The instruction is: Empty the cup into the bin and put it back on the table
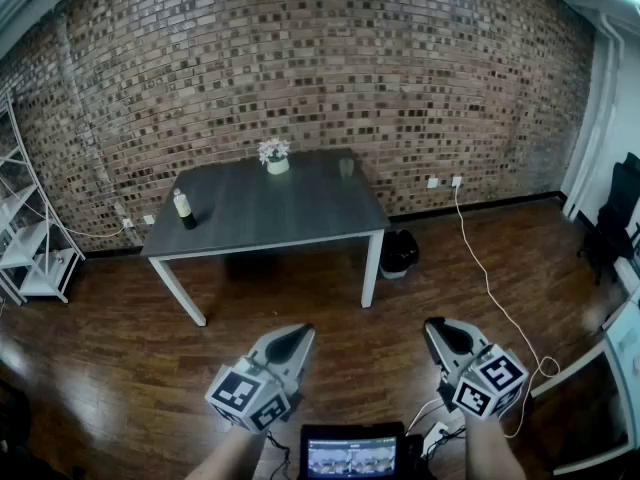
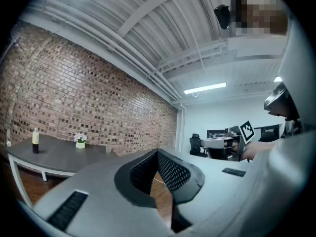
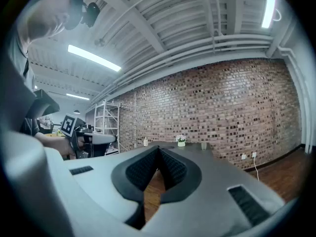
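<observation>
Cup on table nr pot w/ flowers; bin by leg.

A brick wall spans the back above a dark wooden floor. A bottle stands upright, well left of a small white pot of flowers. A white cable trails from wall sockets across the floor. White shelving stands far left, a black office chair far right.
</observation>
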The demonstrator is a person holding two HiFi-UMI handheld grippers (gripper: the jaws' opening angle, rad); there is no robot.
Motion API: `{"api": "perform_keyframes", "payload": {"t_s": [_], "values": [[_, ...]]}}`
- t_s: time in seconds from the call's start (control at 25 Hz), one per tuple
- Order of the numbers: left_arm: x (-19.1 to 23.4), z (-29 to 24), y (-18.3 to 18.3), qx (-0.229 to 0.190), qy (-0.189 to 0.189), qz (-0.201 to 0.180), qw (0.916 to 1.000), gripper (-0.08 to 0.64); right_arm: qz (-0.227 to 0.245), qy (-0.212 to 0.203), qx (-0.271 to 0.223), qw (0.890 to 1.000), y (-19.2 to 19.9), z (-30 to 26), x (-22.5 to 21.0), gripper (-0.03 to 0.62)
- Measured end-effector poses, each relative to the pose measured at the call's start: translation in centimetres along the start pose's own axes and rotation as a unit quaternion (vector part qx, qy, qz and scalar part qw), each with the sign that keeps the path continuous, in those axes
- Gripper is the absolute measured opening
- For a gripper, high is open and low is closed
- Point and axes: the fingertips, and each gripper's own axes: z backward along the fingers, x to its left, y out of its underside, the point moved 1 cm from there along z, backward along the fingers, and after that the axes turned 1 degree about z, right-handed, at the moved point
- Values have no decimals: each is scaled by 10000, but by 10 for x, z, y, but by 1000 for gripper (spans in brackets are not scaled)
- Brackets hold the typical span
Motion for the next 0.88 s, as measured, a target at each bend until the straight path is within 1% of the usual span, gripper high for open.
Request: {"api": "perform_keyframes", "payload": {"t_s": [0.16, 0.32, 0.52, 0.64, 0.76, 0.88], "values": [[4, -18, -3, 17, 1, 9, 10000, 0, -16, -37, -20, 10000, -8, -10, -17, 2], [16, -46, 3, 17, -120, -7, 9999, 0, -37, -147, -76, 9999, -7, -30, -46, 2], [30, -104, -3, -93, -379, -227, 9990, 1, 81, -607, -188, 9979, -16, -61, -92, 2], [39, -141, -4, -108, -515, -298, 9982, 0, -25, -723, -242, 9971, -20, -82, -131, 2], [43, -178, -2, -86, -490, -381, 9980, 0, -123, -815, -310, 9961, -23, -102, -162, 2], [64, -203, 6, -65, -546, -264, 9981, 0, -133, -852, -254, 9960, -18, -124, -182, 2]]}}
